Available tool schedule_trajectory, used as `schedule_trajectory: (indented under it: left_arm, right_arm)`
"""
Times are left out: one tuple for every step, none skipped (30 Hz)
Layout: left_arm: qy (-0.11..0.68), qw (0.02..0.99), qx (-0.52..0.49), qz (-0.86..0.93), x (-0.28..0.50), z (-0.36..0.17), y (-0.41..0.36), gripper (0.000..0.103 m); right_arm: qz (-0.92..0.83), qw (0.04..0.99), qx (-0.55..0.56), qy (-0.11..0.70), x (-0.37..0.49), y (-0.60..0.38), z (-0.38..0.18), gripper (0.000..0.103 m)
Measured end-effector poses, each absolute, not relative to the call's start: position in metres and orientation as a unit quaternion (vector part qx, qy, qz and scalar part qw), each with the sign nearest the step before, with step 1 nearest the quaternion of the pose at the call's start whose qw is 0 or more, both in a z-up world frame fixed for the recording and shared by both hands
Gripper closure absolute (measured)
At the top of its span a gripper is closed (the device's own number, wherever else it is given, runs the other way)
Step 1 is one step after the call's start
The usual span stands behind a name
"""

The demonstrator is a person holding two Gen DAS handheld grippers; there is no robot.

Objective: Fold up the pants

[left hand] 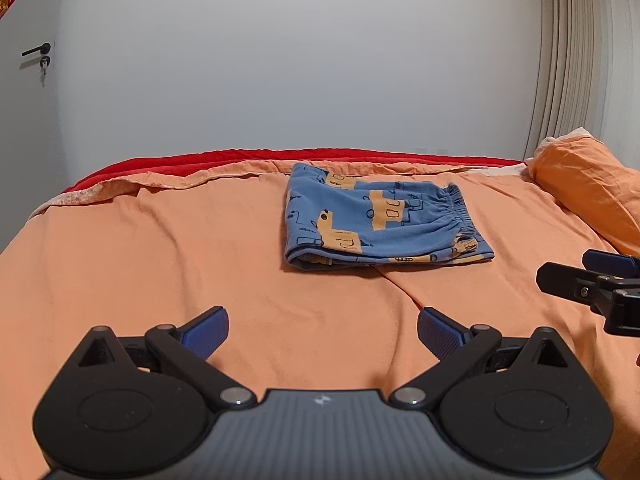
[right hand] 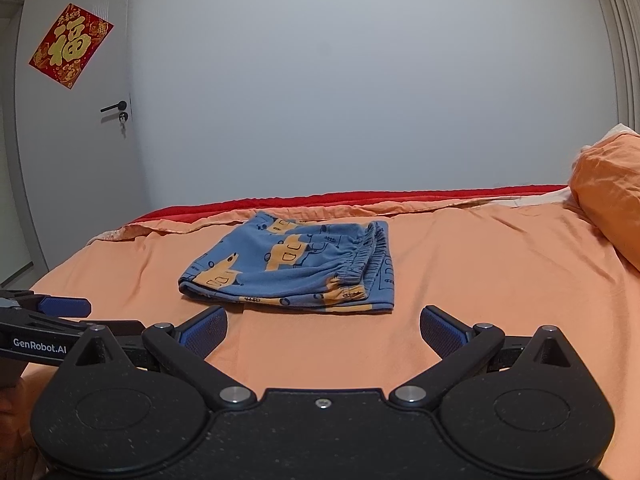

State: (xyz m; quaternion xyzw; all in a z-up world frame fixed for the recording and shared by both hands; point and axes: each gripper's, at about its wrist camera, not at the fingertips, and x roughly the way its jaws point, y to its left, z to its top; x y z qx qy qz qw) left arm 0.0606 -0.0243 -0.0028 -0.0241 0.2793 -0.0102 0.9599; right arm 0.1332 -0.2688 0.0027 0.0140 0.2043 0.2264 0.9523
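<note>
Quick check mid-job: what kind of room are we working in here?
Most likely a home bedroom: the folded pants lie on a bed with an orange sheet, an orange pillow at its right, and a door with a red decoration.

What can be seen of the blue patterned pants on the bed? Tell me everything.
The blue soft-fabric pants with yellow vehicle prints lie folded into a flat, layered rectangle on the orange bedsheet. The gathered elastic waistband faces right, the folded edge left. Nothing but the sheet touches them.

pants [left hand: 384, 216] x1 | grippers x2 | pillow [left hand: 592, 188] x1 | door [right hand: 76, 160] x1
</note>
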Motion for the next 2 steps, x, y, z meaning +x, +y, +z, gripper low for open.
schedule_trajectory:
  left_arm:
    - [0.28,0.96,-0.025,-0.01,0.0608,-0.003,-0.0241,0.0]
    - [0.281,0.959,-0.025,-0.009,0.0609,-0.0034,-0.024,0.0]
  right_arm:
    - [0.227,0.952,0.013,0.206,0.1334,-0.2683,0.0021,0.001]
    - [0.228,0.951,0.012,0.207,0.1335,-0.2677,0.0016,0.001]
